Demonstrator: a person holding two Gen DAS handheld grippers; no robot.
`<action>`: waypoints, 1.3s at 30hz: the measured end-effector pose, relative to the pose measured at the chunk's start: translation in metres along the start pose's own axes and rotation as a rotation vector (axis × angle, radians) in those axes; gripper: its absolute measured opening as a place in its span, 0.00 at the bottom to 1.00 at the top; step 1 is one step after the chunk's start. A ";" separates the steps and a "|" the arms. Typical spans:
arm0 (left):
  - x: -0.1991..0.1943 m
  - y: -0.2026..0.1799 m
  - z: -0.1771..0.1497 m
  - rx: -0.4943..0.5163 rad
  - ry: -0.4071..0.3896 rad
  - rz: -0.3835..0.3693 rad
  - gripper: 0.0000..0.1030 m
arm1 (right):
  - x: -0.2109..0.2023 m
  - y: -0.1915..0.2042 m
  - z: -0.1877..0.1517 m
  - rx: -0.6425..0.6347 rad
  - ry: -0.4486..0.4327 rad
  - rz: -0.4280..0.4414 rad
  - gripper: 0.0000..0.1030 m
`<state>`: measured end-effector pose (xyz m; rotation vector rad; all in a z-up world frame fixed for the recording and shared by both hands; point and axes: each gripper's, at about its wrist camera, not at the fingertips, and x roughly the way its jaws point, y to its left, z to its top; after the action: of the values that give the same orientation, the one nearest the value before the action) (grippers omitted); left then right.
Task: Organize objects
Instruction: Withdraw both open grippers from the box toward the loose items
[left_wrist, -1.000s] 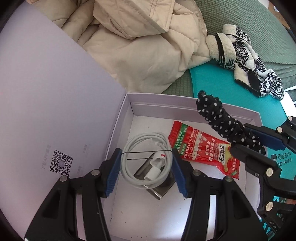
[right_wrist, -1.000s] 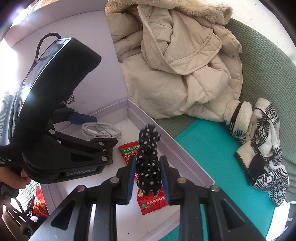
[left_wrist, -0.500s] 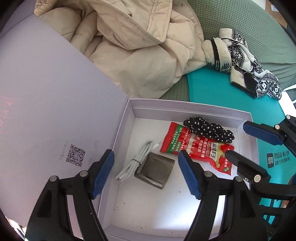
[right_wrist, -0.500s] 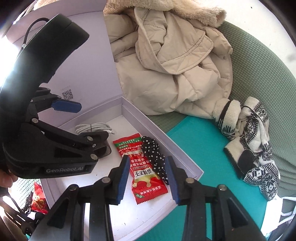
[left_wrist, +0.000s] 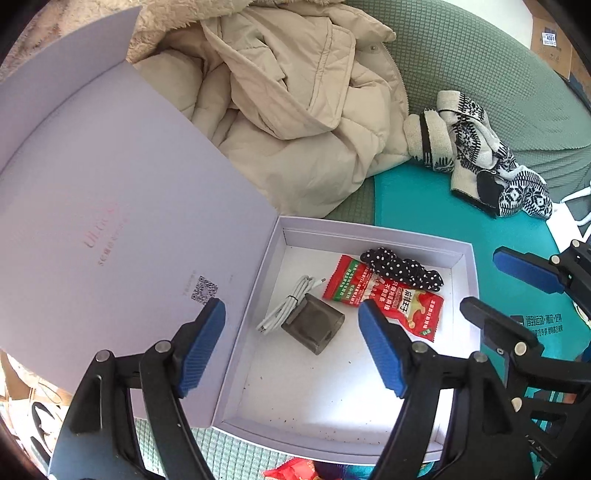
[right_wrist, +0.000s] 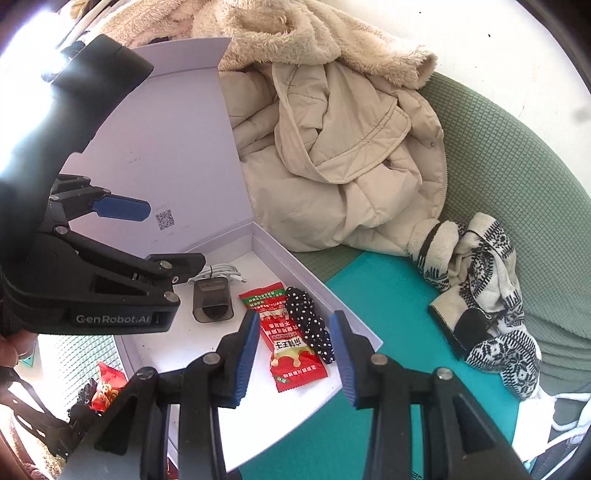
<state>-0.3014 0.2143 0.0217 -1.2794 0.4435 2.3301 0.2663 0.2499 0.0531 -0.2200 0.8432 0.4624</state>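
Both grippers empty: left gripper jaws just opened wide, right gripper released. Cable, snack packet, polka-dot scrunchie lie inside box; gloves outside box, nearer right gripper.

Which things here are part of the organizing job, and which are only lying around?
Part of the job:
- box
- white cable
- grey charger
- red snack packet
- dotted hair tie
- left gripper and right gripper, both open and empty

Lying about:
- beige coat
- patterned gloves
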 end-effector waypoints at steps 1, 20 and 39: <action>-0.005 0.001 0.000 -0.005 -0.004 0.011 0.73 | -0.004 0.000 0.001 0.000 -0.005 0.001 0.38; -0.121 -0.011 -0.018 0.027 -0.136 0.010 0.78 | -0.084 0.011 -0.008 -0.004 -0.105 -0.012 0.46; -0.189 -0.028 -0.094 0.027 -0.192 0.051 0.78 | -0.125 0.038 -0.060 -0.001 -0.100 -0.012 0.49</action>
<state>-0.1305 0.1512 0.1321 -1.0310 0.4466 2.4515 0.1360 0.2231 0.1086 -0.2011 0.7432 0.4591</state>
